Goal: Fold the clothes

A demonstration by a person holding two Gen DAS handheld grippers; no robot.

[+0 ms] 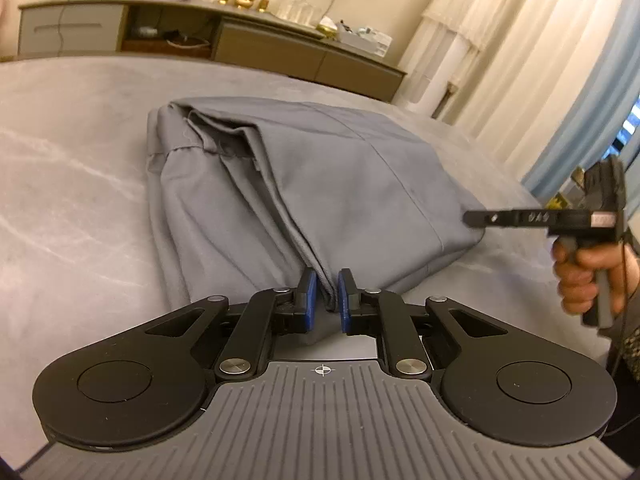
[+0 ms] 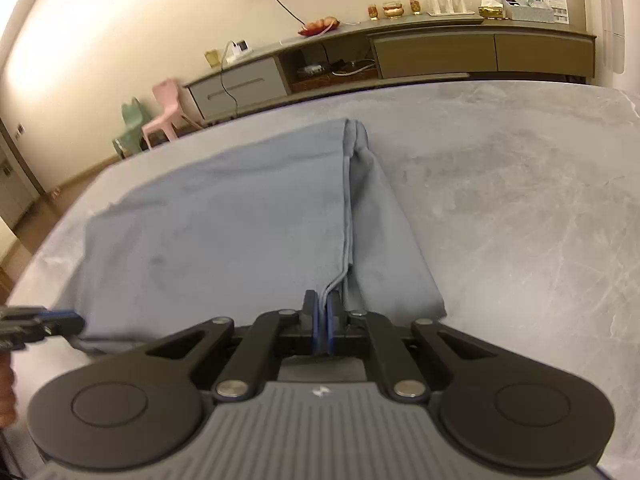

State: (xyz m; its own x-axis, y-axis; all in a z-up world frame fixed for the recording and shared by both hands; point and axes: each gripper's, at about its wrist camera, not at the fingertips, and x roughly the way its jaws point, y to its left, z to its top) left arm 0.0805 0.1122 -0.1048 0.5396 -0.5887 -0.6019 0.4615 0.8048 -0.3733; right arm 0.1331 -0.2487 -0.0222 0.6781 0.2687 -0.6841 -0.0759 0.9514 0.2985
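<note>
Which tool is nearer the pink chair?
Left. The left tool grips the grey garment on the side toward the pink chair; the right tool grips its opposite corner.

Left gripper (image 2: 60, 322) in the right wrist view is cut by the left edge and blurred; jaws unreadable there. Hand (image 1: 588, 276) holding the right gripper (image 1: 474, 218) is clipped at the right edge (motion blur). Cloth's (image 1: 304, 184) near hem is hidden behind each gripper's fingers. Small items on the sideboard (image 2: 460, 46) too small to identify.
</note>
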